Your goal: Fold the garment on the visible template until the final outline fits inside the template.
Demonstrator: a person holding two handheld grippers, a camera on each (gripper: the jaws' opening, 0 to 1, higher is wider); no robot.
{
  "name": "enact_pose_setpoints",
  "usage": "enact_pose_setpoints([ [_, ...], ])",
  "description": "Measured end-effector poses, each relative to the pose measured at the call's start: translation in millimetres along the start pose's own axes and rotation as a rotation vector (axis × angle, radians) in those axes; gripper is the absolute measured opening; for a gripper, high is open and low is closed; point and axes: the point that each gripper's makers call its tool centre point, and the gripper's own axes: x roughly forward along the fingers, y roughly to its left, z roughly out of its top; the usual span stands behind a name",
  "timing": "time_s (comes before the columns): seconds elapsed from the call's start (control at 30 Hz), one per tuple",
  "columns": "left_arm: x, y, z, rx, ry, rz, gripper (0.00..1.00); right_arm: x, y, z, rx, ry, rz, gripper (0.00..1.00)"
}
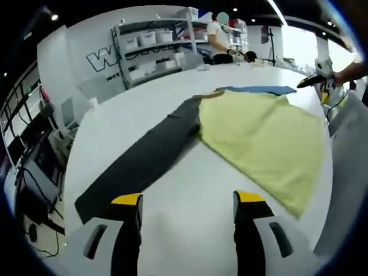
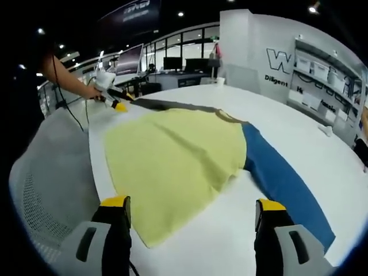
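White counter [image 1: 190, 190] stretched across an open workroom with shelving [image 1: 155, 46] at twelve o'clock. On it the yellow garment [image 2: 172, 167] lay flat, one sleeve dark grey [image 1: 144, 155], the other blue [image 2: 282, 178]. My left tongs [image 1: 188, 202] hovered spread and empty at six o'clock; my right tongs [image 2: 192, 206] hovered likewise, spread, over the hem.

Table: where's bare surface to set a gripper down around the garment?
Bare white table lies ahead of the left gripper, between the dark sleeve and the yellow body. More lies beyond the blue sleeve toward the shelves. The garment's middle is covered.
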Motion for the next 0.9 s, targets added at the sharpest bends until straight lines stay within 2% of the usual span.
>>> enact_pose_setpoints([
  [0.07,0,-10.0,-0.7,0.000,-0.004,-0.026,0.71,1,6,-1.8,-0.019,0.011,0.021,0.72],
  [0.13,1,-17.1,-3.2,0.015,0.007,-0.039,0.70,4,10,-4.4,-0.038,0.022,0.034,0.67],
  [0.3,2,-33.4,-7.9,0.049,0.026,-0.088,0.67,6,19,-5.9,-0.038,0.030,0.066,0.62],
  [0.43,0,-41.9,-1.3,0.039,0.007,-0.128,0.65,7,23,-7.9,-0.028,0.037,0.083,0.56],
  [0.53,-2,-53.8,5.9,0.050,-0.014,-0.181,0.62,7,26,-11.9,-0.016,0.058,0.096,0.53],
  [0.77,-6,-81.6,6.4,0.082,-0.009,-0.288,0.49,12,42,-21.6,-0.039,0.095,0.136,0.43],
  [0.9,-8,-99.8,-1.1,0.128,0.021,-0.352,0.42,13,47,-26.2,-0.042,0.108,0.150,0.37],
])
